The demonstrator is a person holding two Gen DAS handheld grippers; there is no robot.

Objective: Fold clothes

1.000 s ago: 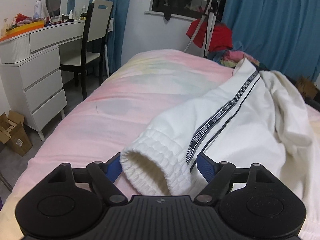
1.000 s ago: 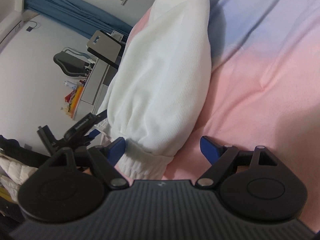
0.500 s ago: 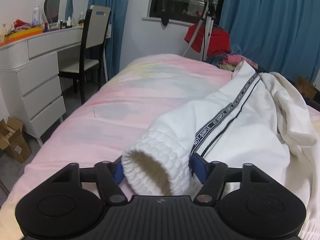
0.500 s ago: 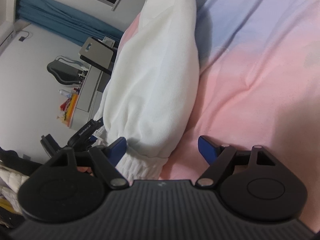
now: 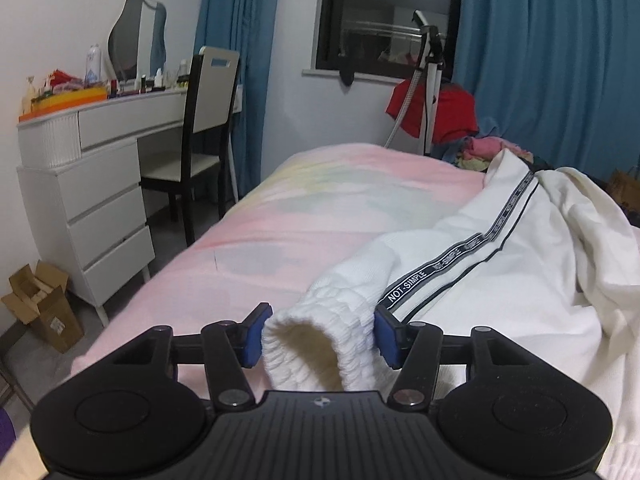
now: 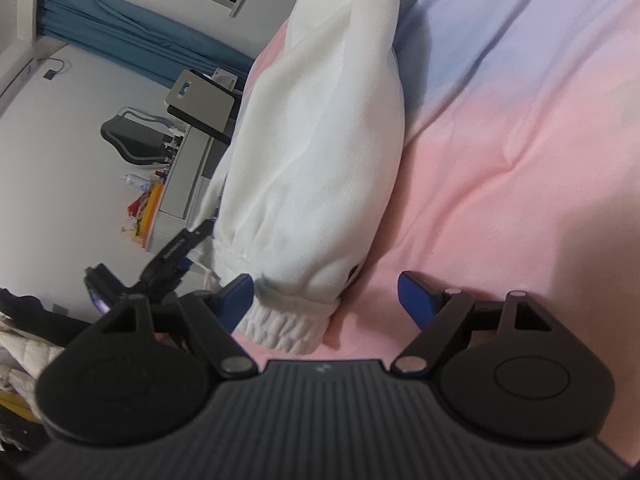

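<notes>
A white garment (image 5: 500,292) with a black "NOT-SIMPLE" stripe lies across the pink bed (image 5: 280,220). One ribbed cuff (image 5: 320,344) opens toward the camera between the fingers of my left gripper (image 5: 320,334). Its jaws are closing, and both blue pads touch the sides of the cuff. In the right wrist view a second white tube of the garment (image 6: 320,140) ends in a ribbed cuff (image 6: 284,328). That cuff lies beside the left finger of my right gripper (image 6: 326,300), which is open, its right pad standing apart over the sheet. The left gripper (image 6: 176,248) shows behind the cloth.
A white dresser (image 5: 92,184) with a mirror and a dark chair (image 5: 204,136) stand left of the bed. A cardboard box (image 5: 40,308) sits on the floor. A steamer pole (image 5: 428,80), red cloth and a clothes pile are beyond the bed by the blue curtains.
The left jaws have narrowed from wide apart onto the cuff, and the left view has tipped up slightly. The right gripper has stayed open around the other cuff.
</notes>
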